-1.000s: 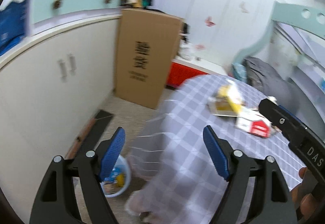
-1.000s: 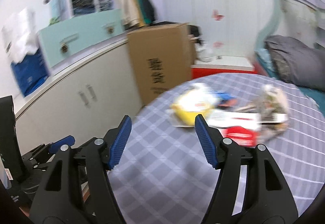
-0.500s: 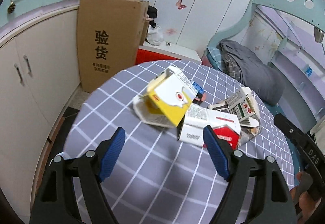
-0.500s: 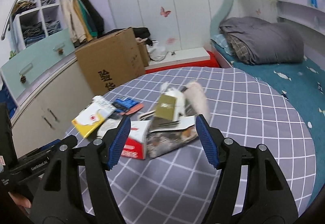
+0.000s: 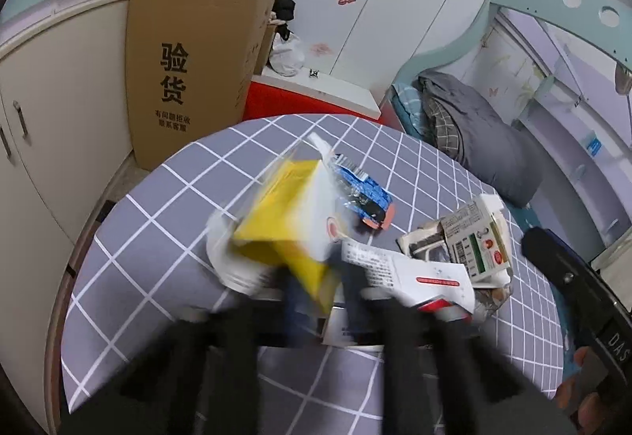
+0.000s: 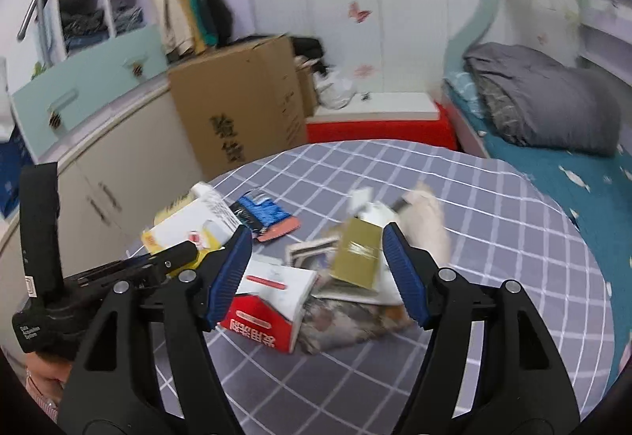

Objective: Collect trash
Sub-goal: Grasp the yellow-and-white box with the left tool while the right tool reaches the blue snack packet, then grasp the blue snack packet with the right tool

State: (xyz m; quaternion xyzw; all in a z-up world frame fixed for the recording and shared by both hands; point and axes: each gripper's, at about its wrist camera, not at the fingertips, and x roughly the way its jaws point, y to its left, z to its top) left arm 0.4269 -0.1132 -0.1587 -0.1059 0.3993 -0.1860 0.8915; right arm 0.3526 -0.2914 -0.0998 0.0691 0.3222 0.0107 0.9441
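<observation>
L gripper (image 5: 312,300) jaws just snapped shut on the yellow carton (image 5: 288,222), near the round table's (image 5: 158,277) left edge. R gripper (image 6: 316,269) wide, empty, red-white carton (image 6: 272,300) lying crosswise right under it, nearer R.

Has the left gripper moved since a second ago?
Yes. The left gripper swung from the table edge and floor towards the yellow carton, nearer the cardboard box; its jaws have just been closing.

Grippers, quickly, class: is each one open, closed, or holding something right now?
Left gripper: shut, tip at the yellow carton; whether it grips the carton cannot be told.
Right gripper: open, holding nothing.
</observation>
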